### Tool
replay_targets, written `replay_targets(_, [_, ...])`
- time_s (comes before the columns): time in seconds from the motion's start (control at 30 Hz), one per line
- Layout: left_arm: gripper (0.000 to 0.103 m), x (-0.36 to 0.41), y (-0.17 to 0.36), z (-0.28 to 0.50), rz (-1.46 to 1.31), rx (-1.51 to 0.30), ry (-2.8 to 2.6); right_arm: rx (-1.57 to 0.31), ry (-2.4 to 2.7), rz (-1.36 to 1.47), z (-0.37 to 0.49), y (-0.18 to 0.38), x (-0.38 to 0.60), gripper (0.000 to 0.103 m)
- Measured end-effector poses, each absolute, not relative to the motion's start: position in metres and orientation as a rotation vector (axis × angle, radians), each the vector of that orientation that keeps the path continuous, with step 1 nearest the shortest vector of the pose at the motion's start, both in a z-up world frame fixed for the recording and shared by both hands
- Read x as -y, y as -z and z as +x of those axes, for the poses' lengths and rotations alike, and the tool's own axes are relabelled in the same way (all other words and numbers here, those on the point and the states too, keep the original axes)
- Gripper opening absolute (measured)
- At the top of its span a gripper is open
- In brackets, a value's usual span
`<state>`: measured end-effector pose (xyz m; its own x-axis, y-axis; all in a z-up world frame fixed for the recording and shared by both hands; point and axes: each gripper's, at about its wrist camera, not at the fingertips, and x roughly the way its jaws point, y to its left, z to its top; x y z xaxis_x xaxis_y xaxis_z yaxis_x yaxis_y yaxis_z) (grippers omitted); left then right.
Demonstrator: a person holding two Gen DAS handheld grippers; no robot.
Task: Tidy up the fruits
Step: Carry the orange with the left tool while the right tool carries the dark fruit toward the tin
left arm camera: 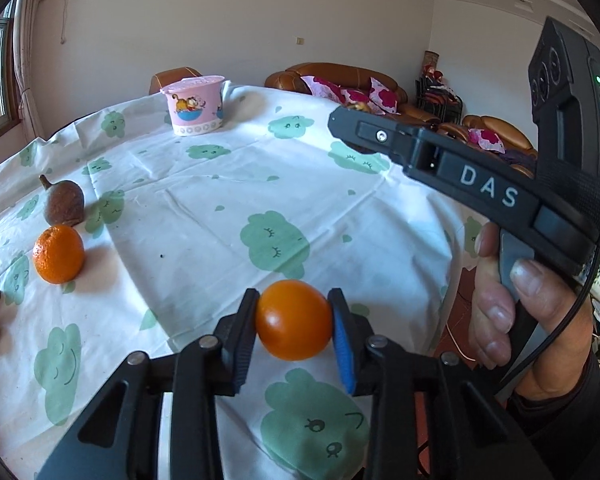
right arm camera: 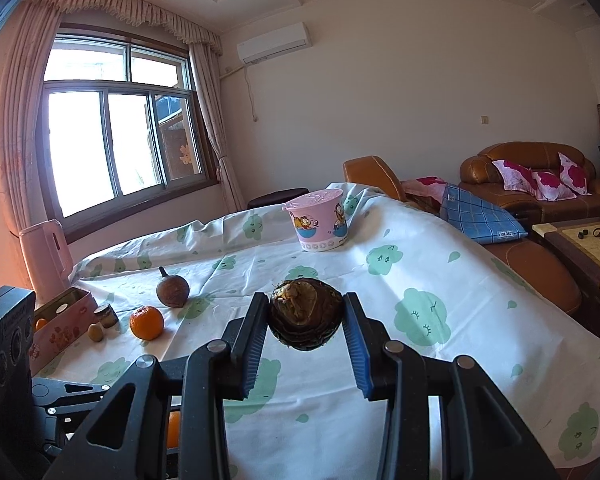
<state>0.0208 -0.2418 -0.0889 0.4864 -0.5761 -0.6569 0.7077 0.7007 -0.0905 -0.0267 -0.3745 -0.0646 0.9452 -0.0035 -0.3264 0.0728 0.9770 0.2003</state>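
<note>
My left gripper [left arm camera: 294, 320] is shut on a smooth orange fruit [left arm camera: 294, 320] and holds it above the table's near edge. My right gripper [right arm camera: 306, 318] is shut on a dark brown, rough round fruit [right arm camera: 306, 316] and holds it above the cloth. On the table lie a mandarin [left arm camera: 59, 254], also seen in the right wrist view [right arm camera: 147, 323], and a brown pear-shaped fruit [left arm camera: 64, 203], also seen there [right arm camera: 173, 290]. A pink cartoon bucket [left arm camera: 196, 106] stands at the far side, also in the right wrist view [right arm camera: 320, 220].
A white cloth with green clouds [right arm camera: 420, 280] covers the table. At the left are a pink box [right arm camera: 60, 320], a small jar [right arm camera: 106, 315], a small kiwi-like fruit [right arm camera: 96, 332] and a pink kettle [right arm camera: 44, 256]. Brown sofas [right arm camera: 540, 184] stand beyond the right edge.
</note>
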Motion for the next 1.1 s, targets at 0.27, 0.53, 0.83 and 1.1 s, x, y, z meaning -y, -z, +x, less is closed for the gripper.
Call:
replay_targets(0.27, [0.036,0.206,0.066,0.027,0.168,-0.606,0.674,-0.333,-0.020,0.176,-0.021,0.060,0.348,0.040])
replay_targets(0.53, [0.036,0.158,0.048,0.036,0.126,-0.526,0.535,-0.328,-0.101,0.131,-0.010,0.052,0.307,0.040])
replay_targets(0.83, [0.036,0.107,0.032,0.043,0.103,-0.458,0.359,-0.305,-0.187,0.066,0.005,0.031,0.262,0.040])
replay_targets(1.1, [0.036,0.061,0.024,0.048,0.063,-0.431,0.249,-0.289,-0.271,0.016,0.020,0.010,0.218,0.040])
